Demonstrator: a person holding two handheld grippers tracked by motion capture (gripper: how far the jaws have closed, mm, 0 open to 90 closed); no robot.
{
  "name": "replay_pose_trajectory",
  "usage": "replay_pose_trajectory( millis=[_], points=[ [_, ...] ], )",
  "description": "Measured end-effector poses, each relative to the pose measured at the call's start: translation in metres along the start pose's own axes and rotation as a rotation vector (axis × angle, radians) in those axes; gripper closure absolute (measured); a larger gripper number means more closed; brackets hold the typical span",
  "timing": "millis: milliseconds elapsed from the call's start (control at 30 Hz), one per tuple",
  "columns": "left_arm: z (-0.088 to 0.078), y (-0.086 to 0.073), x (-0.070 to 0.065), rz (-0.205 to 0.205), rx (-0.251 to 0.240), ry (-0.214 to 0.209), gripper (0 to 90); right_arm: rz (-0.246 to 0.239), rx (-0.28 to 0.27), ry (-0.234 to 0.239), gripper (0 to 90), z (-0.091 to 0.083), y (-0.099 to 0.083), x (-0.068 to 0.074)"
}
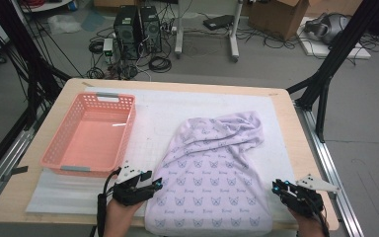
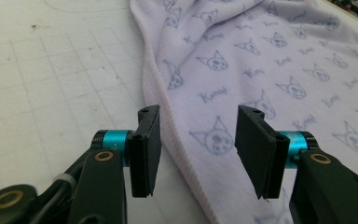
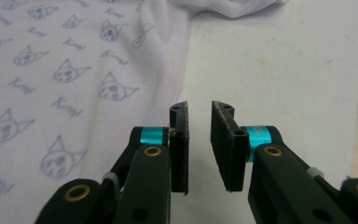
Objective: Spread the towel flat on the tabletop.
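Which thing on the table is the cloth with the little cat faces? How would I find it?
Start at the wooden table with the white mat on it. The pink basket sits on the left; the cloth lies to its right, between the two grippers, bunched at its far end. It is the only soft thing there, pale lilac and printed all over with small cat faces.

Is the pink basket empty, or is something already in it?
Empty. In the high view the pink basket shows its bare floor, and the lilac printed cloth lies on the white mat beside it, outside the basket.
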State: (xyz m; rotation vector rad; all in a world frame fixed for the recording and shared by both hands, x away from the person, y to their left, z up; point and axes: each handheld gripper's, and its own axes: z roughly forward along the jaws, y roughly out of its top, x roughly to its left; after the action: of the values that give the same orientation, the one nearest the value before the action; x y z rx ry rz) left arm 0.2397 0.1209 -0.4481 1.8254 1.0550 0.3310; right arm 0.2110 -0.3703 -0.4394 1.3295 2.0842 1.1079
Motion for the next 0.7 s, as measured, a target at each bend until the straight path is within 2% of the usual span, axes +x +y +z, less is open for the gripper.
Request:
replay_pose_trajectory(
  millis=[100,233,333,400,433,467,500,533,567,600,700],
  points=[
    [0.008,0.007,0.005,-0.008,0.01,-0.008,50.4,0.006,0.015,0.004,79.8,0.012,0.007,-0.002],
    [0.021,0.017,0.014,-0.026,0.022,-0.021,50.5,-0.013,0.042,0.008,76.7,0.032,0.021,-0.005],
    [0.032,0.021,0.017,-0.027,0.057,-0.035,50.5,-0.015,0.073,0.036,69.7,0.052,0.033,-0.005],
    [0.04,0.022,0.017,-0.028,0.09,-0.048,51.0,-0.029,0.09,0.056,62.1,0.064,0.04,-0.003],
    [0.041,0.022,0.015,-0.014,0.1,-0.03,54.3,-0.037,0.099,0.068,61.3,0.07,0.042,0.0],
    [0.041,0.022,0.014,0.007,0.106,-0.017,61.2,-0.056,0.104,0.074,61.5,0.074,0.043,0.003],
    [0.041,0.022,0.013,0.024,0.117,-0.009,75.9,-0.082,0.102,0.064,68.9,0.076,0.044,0.007],
    [0.04,0.022,0.013,0.02,0.115,-0.001,80.5,-0.092,0.104,0.081,77.9,0.077,0.045,0.009],
    [0.038,0.02,0.013,0.015,0.115,-0.001,83.6,-0.099,0.107,0.092,84.2,0.077,0.045,0.01],
    [0.035,0.019,0.012,0.015,0.114,0.003,84.5,-0.104,0.107,0.089,86.4,0.077,0.045,0.012],
    [0.02,0.009,0.01,0.003,0.11,0.001,84.8,-0.094,0.121,0.054,87.6,0.07,0.043,0.011]
  ],
)
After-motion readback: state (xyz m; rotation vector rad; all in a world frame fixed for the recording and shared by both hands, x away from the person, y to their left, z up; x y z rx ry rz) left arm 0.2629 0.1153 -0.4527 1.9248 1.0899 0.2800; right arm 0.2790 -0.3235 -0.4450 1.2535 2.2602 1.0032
